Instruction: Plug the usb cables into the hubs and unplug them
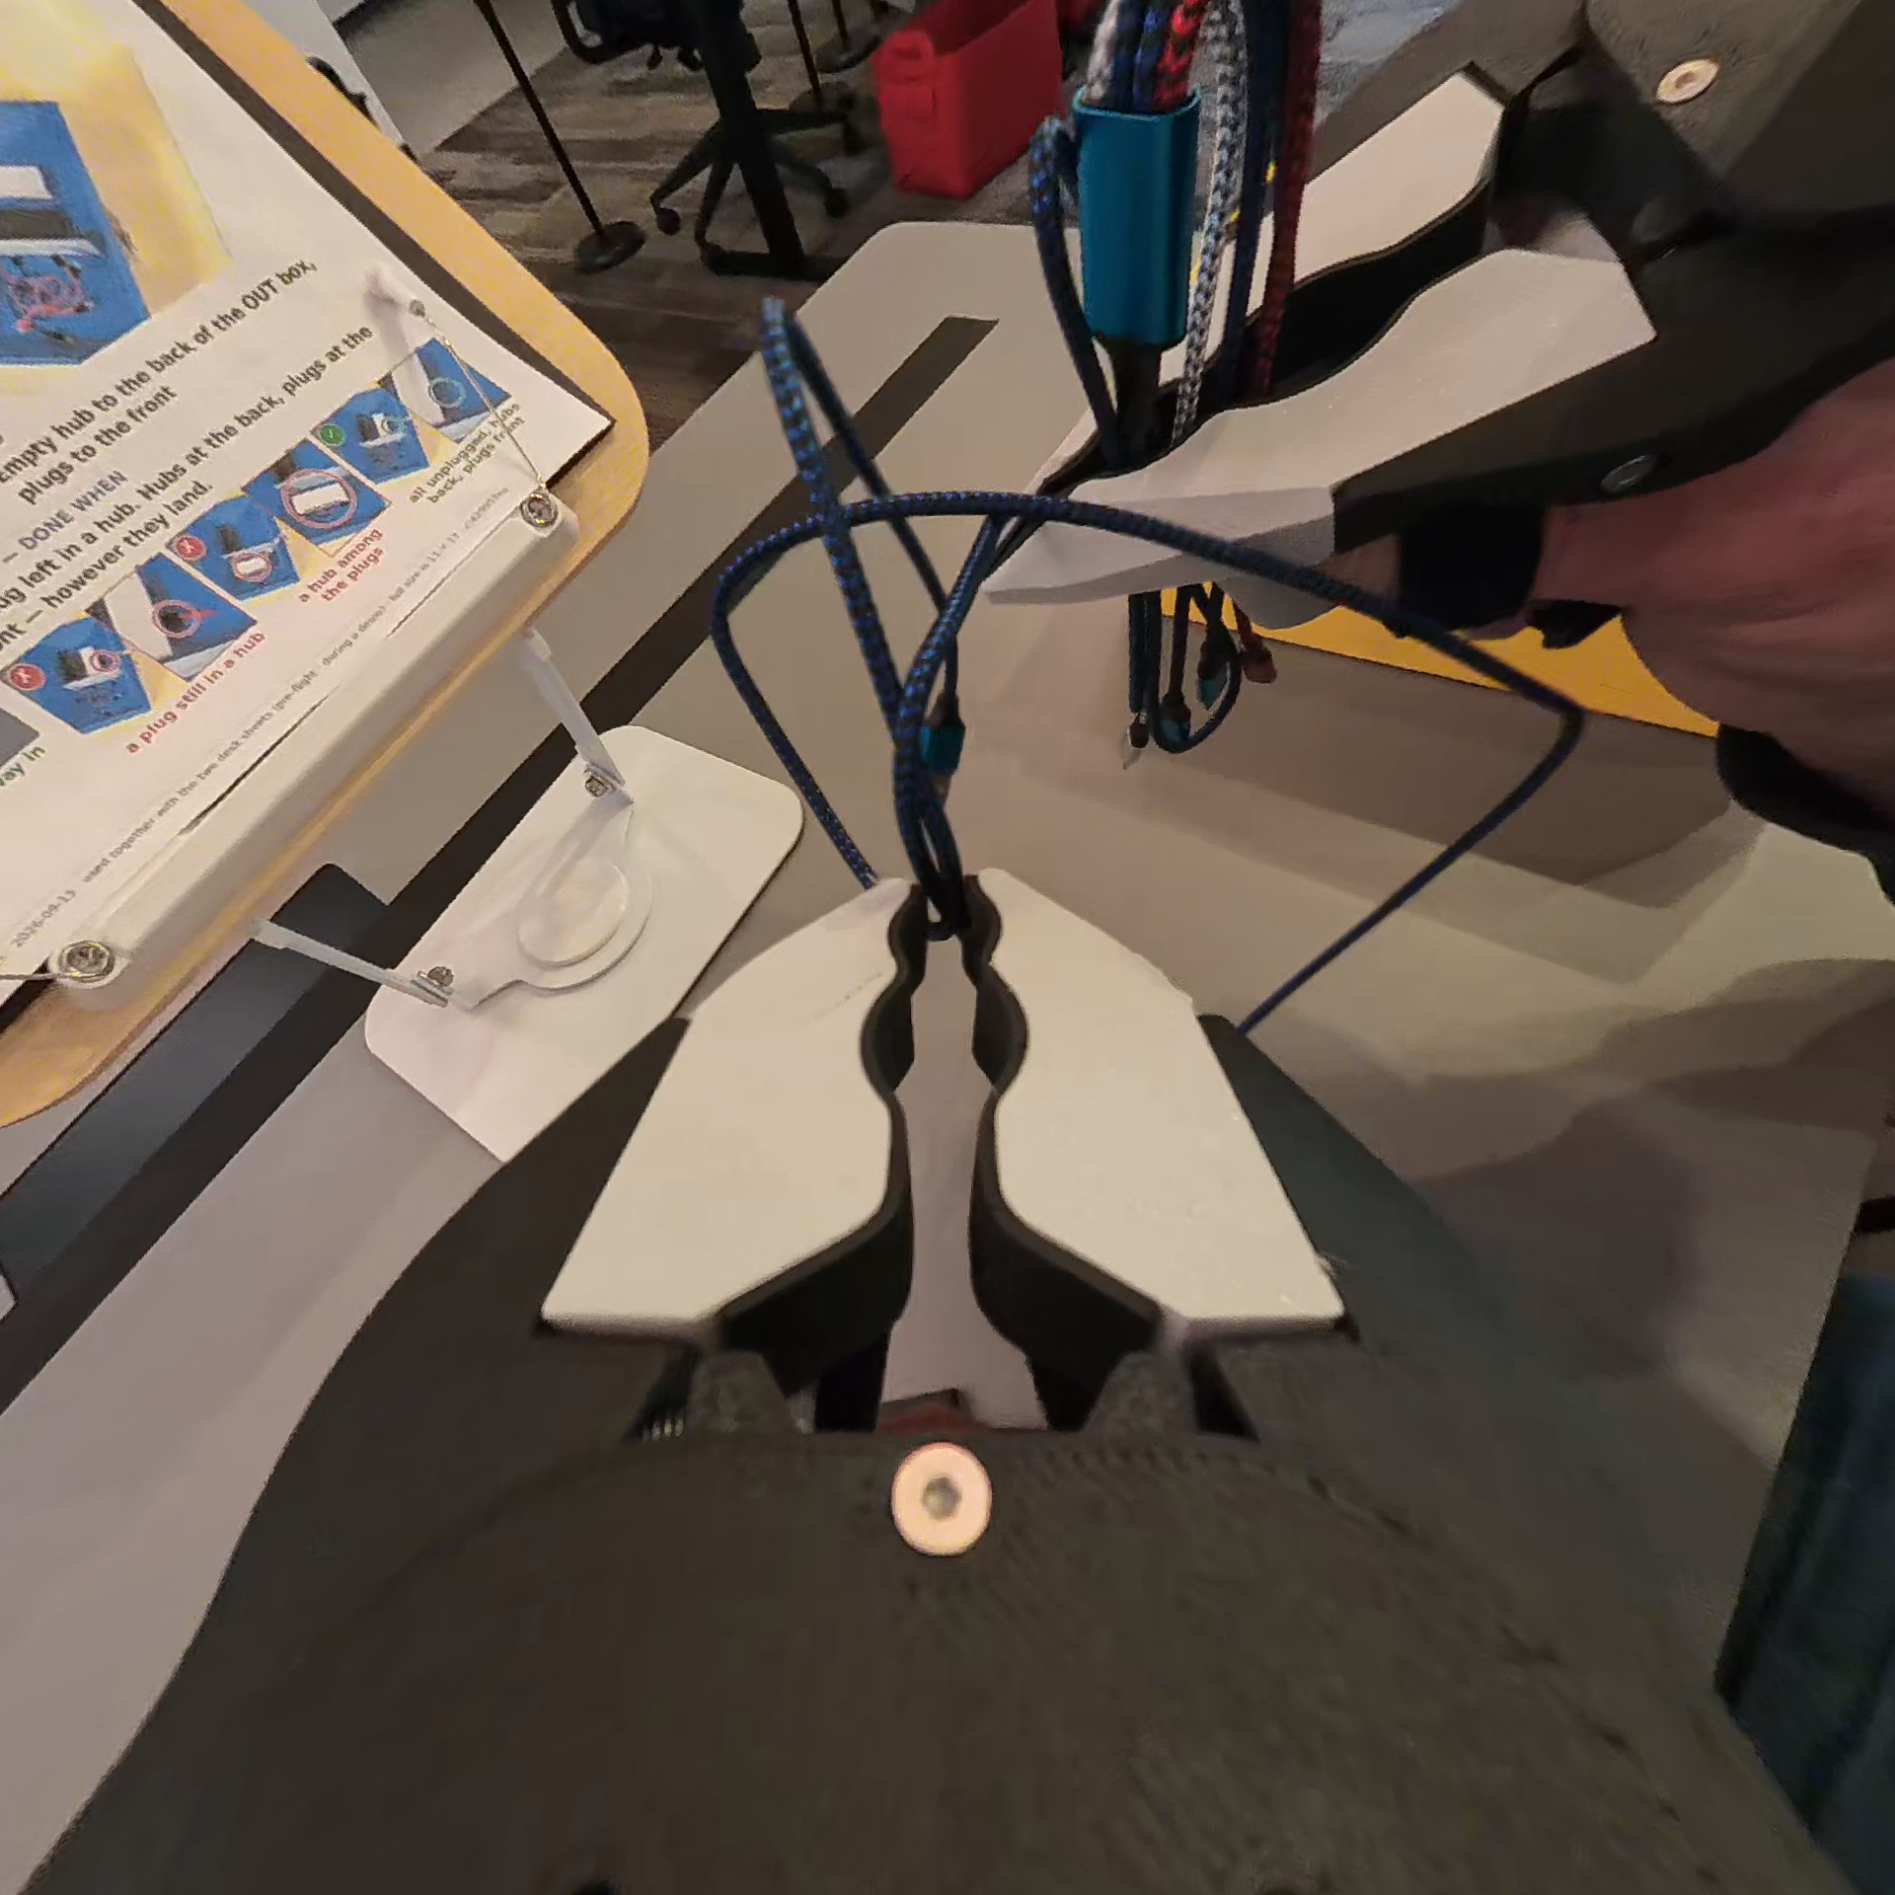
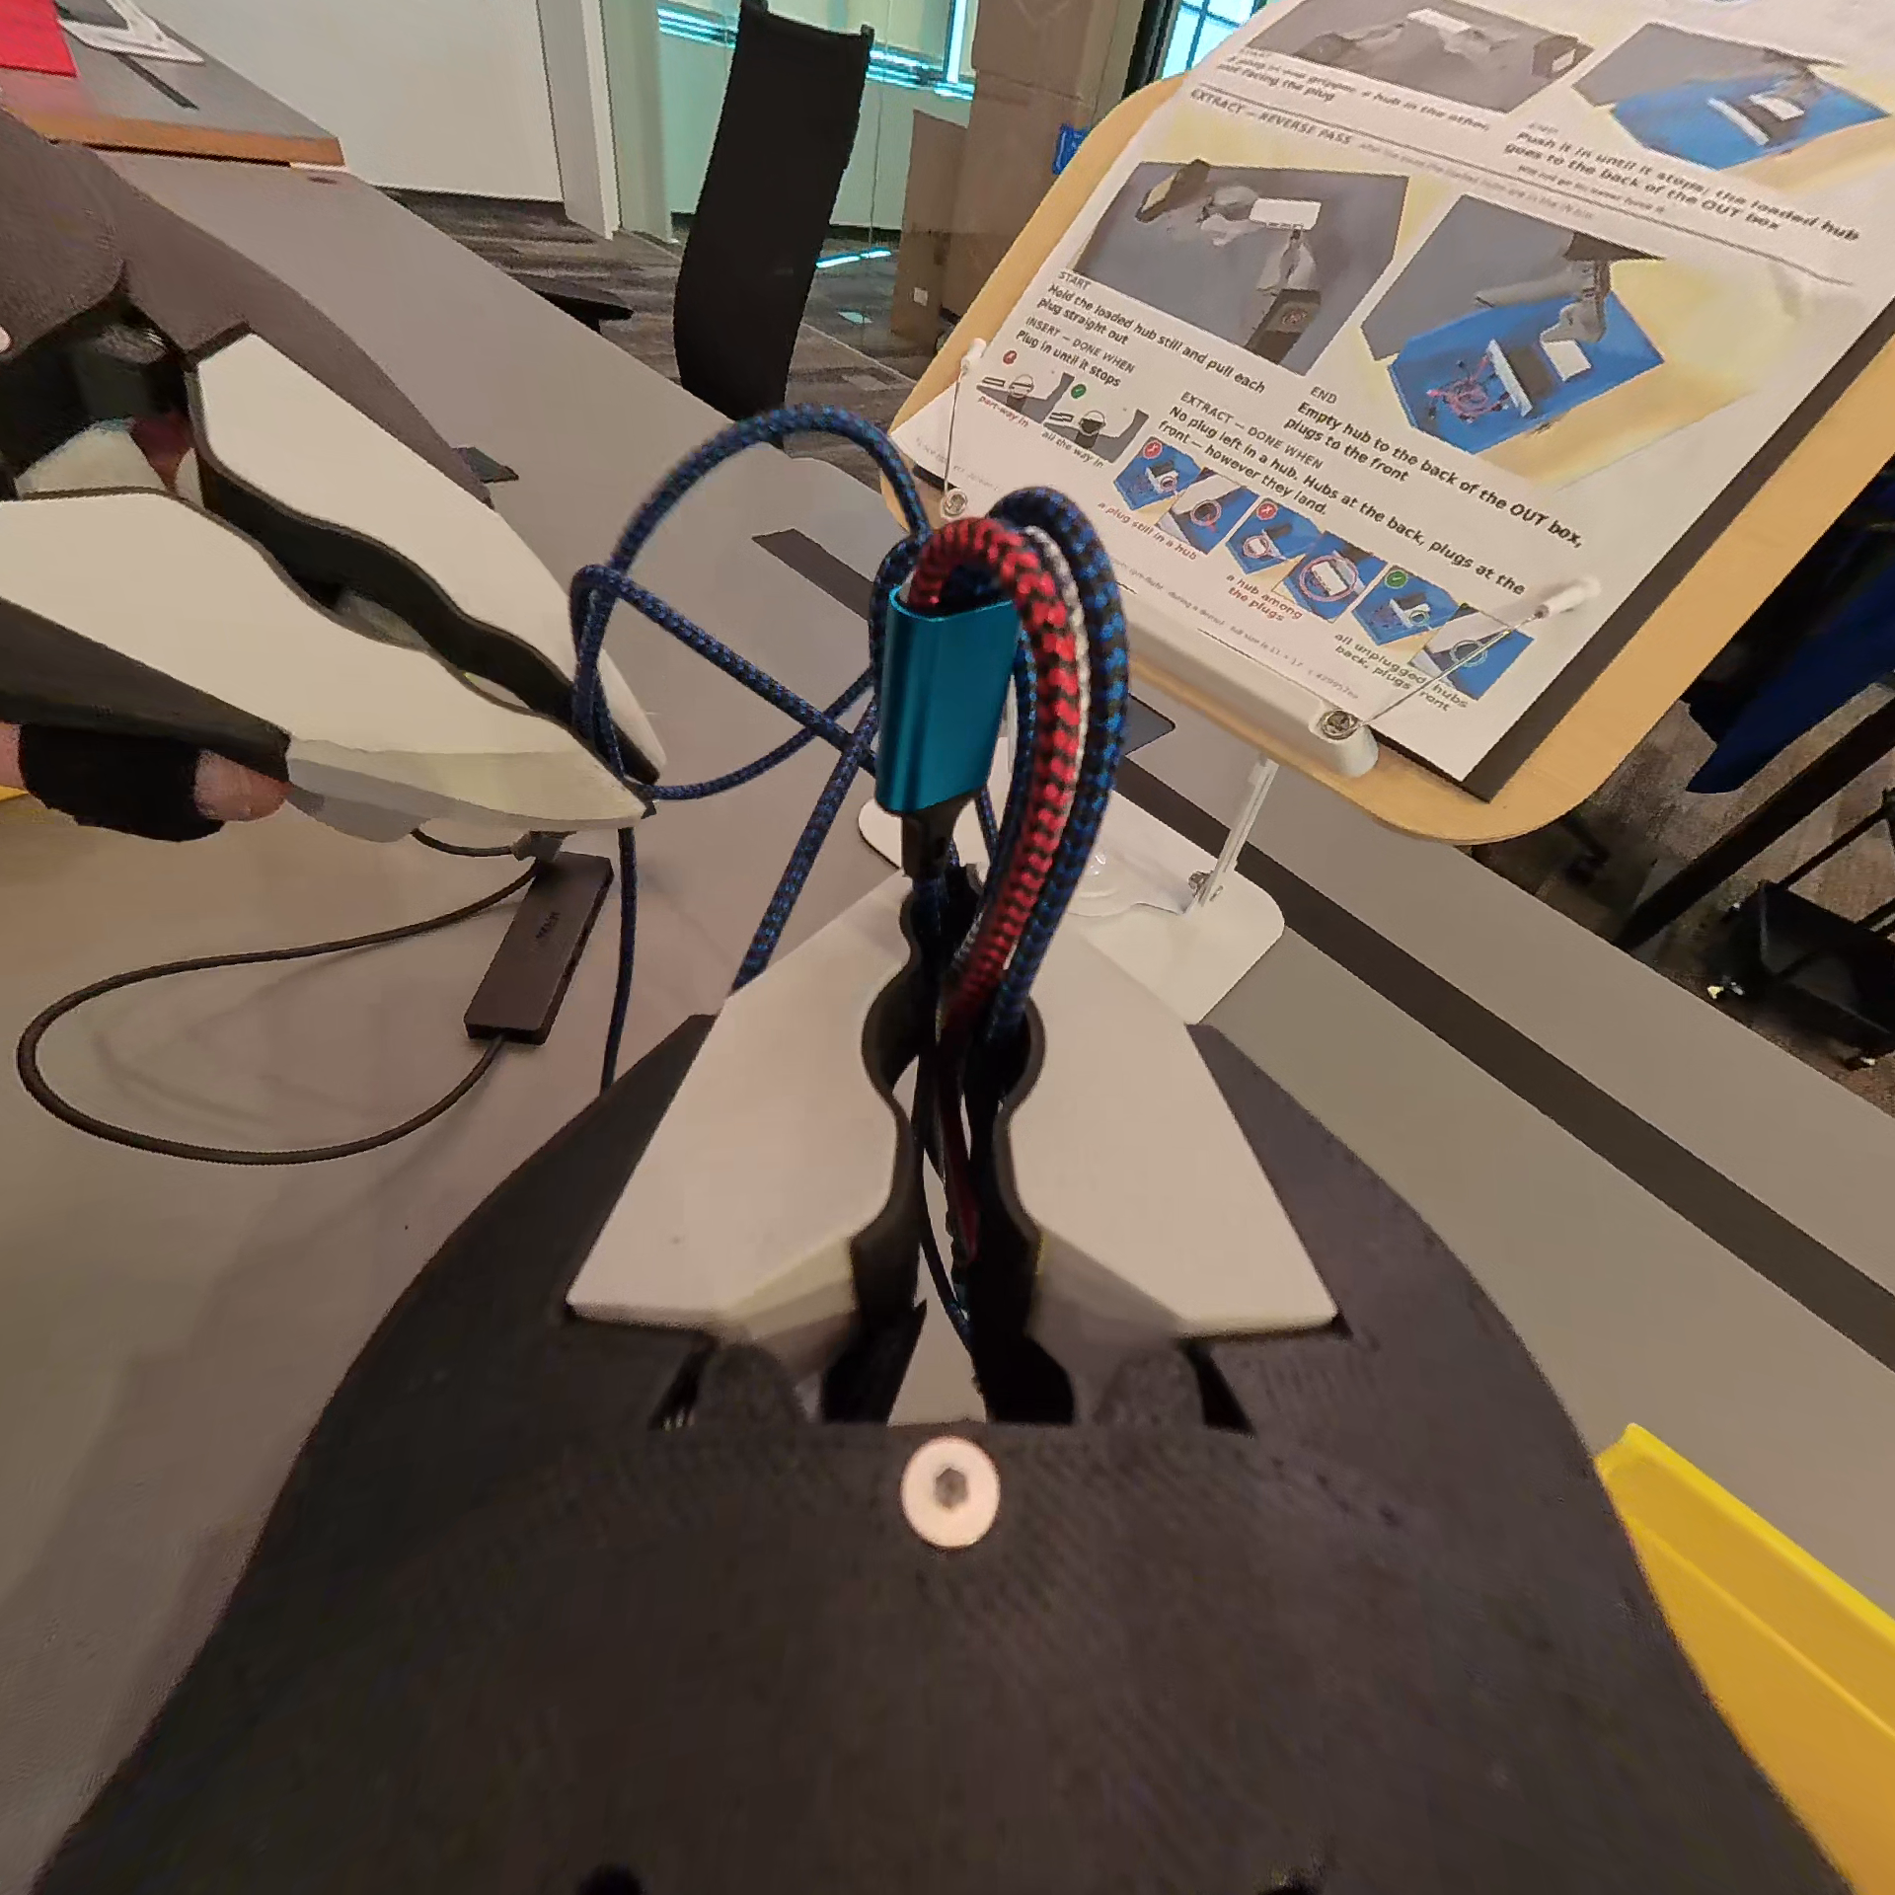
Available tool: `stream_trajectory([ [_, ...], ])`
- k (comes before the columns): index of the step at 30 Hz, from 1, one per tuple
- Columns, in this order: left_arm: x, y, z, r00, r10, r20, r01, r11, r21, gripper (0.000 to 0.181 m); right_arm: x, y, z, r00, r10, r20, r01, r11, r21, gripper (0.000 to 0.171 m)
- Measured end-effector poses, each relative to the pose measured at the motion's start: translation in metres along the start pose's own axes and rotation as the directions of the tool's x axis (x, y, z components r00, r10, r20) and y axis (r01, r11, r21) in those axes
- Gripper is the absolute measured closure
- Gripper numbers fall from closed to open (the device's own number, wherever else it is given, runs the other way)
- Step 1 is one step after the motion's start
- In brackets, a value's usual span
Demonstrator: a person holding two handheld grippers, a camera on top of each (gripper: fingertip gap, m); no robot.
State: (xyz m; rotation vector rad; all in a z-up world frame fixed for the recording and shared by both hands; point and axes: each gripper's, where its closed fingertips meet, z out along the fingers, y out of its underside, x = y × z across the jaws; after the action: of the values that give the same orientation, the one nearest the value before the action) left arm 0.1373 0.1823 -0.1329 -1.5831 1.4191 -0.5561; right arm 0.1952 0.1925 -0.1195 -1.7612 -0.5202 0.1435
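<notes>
The left gripper [image 1: 949, 913], white fingers with black inner pads, is clenched at its tips on a loop of blue-and-black braided USB cable [image 1: 820, 492]. The loop rises from the tips and arcs toward the right gripper [image 1: 1036, 559], which shows at upper right in the left wrist view, held by a hand in a fingerless black glove [image 1: 1692, 574].

In the right wrist view, the right gripper [image 2: 949, 923] is closed around a folded bundle of braided cables [image 2: 1036, 656]: red-and-black, blue-and-black and a pale one, bent over at the top. A teal metal rectangular piece [image 2: 938, 708], whether plug housing or clip I cannot tell, stands upright among them, long axis running along the fingers and pointing away from the gripper. The bundle's loose ends, some with small plugs [image 1: 1179, 718], hang below this gripper.

A slim black rectangular USB hub [image 2: 538, 943] lies flat on the grey table [image 2: 256, 1282], well apart from the bundle, long axis running away from the camera, its own thin black lead [image 2: 205, 1138] looped beside it. No braided cable appears plugged into it.

By this showing, the work seems to be at the sorting stage: one cable being separated from the bundle, plugging yet to come.

Beyond stand a white tilted stand holding a printed instruction sheet [image 2: 1436, 410], and a yellow bin edge [image 2: 1764, 1641] at lower right.
</notes>
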Motion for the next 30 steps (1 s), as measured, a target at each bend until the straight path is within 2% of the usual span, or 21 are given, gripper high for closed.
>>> stream_trajectory([
  [6,0.000,0.004,0.000,0.998,0.065,0.002,-0.065,0.997,-0.028,0.178,0.009,0.010,-0.001,0.999,0.043,-0.007,-0.043,0.999,-0.012,0.171],
  [14,0.002,-0.005,-0.016,0.982,0.184,-0.035,-0.181,0.981,0.063,0.178,0.021,0.025,-0.002,0.988,0.151,0.027,-0.151,0.988,-0.019,0.171],
  [17,-0.004,-0.006,-0.022,0.984,0.172,-0.048,-0.168,0.982,0.082,0.178,0.017,0.026,-0.001,0.980,0.189,0.070,-0.188,0.982,-0.014,0.171],
  [24,0.000,-0.004,-0.025,0.935,0.353,-0.016,-0.353,0.935,0.022,0.178,0.002,0.016,-0.001,0.979,0.166,0.118,-0.163,0.986,-0.032,0.171],
  [30,0.011,-0.010,-0.018,0.870,0.488,0.068,-0.487,0.873,-0.025,0.176,-0.001,0.020,0.006,0.975,0.179,0.132,-0.172,0.983,-0.067,0.171],
])
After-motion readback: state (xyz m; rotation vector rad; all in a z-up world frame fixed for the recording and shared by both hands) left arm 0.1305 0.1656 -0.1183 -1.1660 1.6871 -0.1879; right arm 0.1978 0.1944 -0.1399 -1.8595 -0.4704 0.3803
